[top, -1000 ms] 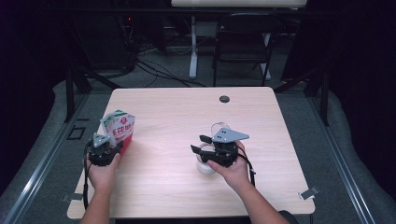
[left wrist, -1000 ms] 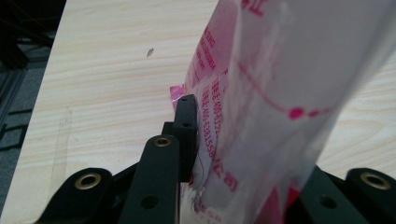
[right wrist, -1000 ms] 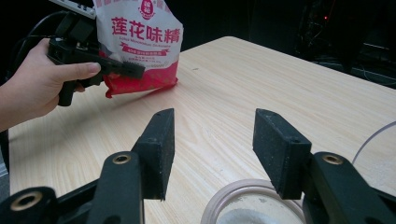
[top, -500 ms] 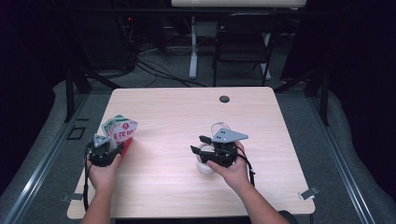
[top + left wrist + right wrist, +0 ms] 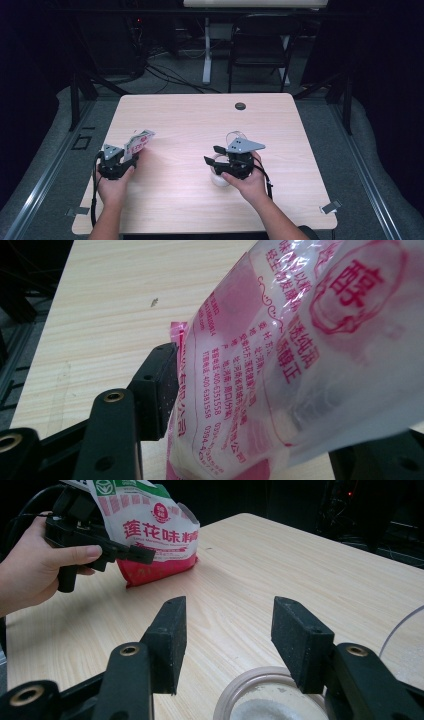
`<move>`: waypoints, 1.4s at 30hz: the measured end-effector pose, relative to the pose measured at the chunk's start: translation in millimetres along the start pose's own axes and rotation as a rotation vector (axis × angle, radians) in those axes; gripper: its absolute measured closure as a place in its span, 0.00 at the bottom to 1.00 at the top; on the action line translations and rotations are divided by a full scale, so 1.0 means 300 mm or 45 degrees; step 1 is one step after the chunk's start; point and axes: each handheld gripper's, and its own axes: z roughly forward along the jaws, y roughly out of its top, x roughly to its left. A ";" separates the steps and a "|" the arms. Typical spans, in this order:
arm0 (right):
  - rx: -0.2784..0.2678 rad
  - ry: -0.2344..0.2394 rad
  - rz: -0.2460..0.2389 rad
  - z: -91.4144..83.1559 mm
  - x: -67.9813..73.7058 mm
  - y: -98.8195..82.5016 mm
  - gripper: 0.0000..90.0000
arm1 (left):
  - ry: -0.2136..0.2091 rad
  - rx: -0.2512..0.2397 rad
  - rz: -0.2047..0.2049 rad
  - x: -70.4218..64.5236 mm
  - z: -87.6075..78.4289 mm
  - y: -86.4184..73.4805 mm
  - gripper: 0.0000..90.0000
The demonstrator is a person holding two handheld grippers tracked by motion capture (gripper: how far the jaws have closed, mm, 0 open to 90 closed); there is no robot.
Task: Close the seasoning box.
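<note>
A pink and white printed pouch (image 5: 138, 142) stands tilted on the wooden table (image 5: 190, 125) at its left side. My left gripper (image 5: 127, 153) has just been opening its jaws; the pouch (image 5: 300, 350) lies loosely between them, beside one pad (image 5: 161, 385), while the other jaw is hidden behind it. My right gripper (image 5: 211, 154) is open and empty, and hangs over a white bowl (image 5: 220, 179) of white powder (image 5: 265, 707). From the right gripper (image 5: 227, 625) I see the pouch (image 5: 155, 535) resting on its bottom edge, with the left gripper (image 5: 135, 542) around it.
A clear round container (image 5: 237, 136) stands just behind the right gripper. A small black disc (image 5: 240, 106) lies near the table's far edge. A folding chair (image 5: 260, 45) and cables are on the floor beyond the table.
The left gripper's jaws have spread apart and the pouch has tipped lower, leaning to the right. The right gripper has stayed over the bowl.
</note>
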 end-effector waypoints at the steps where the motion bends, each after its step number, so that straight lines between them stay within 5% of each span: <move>1: 0.000 0.000 0.000 0.000 -0.001 0.000 0.54 | 0.000 -0.006 -0.001 -0.002 -0.001 0.001 0.48; 21: 0.023 0.007 -0.001 0.007 0.002 -0.003 0.51 | -0.091 -0.025 -0.019 -0.047 -0.010 0.013 0.46; 42: 0.039 0.000 -0.011 0.009 0.003 -0.005 0.49 | -0.161 0.001 0.101 -0.133 -0.017 0.030 0.46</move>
